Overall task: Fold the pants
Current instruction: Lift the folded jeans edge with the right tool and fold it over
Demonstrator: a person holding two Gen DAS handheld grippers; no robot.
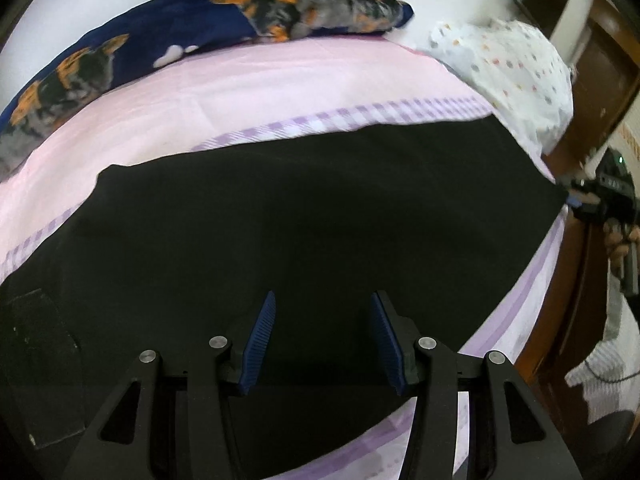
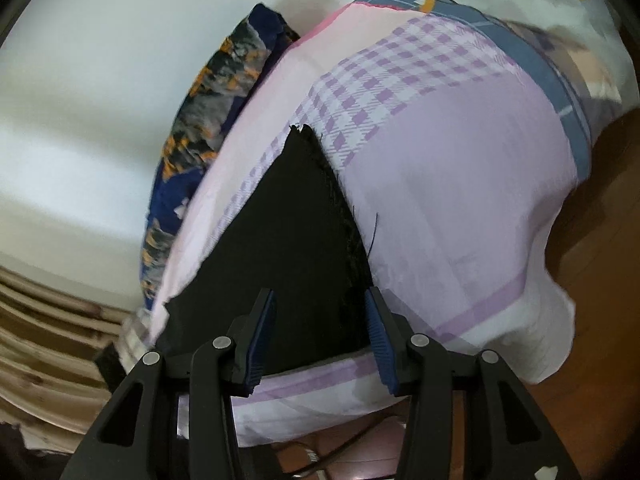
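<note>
Both grippers, left (image 1: 322, 304) and right (image 2: 320, 300), are seen half-open, gripping nothing. Black pants (image 1: 300, 208) are spread mid-frame on a pink sheet (image 1: 280, 76).

Home bedroom: bed with pink sheet (image 1: 248, 84), pillows (image 1: 508, 64), wooden door (image 1: 600, 64)

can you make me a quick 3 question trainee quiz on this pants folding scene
1. True or false: the left gripper is clamped shut on the black pants.
2. What lies directly under the pants? A) bare floor B) pink and purple bedsheet C) a table
3. Fill in: beyond the sheet, against the wall, lies a navy ____ with an orange and grey print.

Key:
1. False; its jaws stand apart over the cloth.
2. B, the bedsheet.
3. Blanket.
</note>
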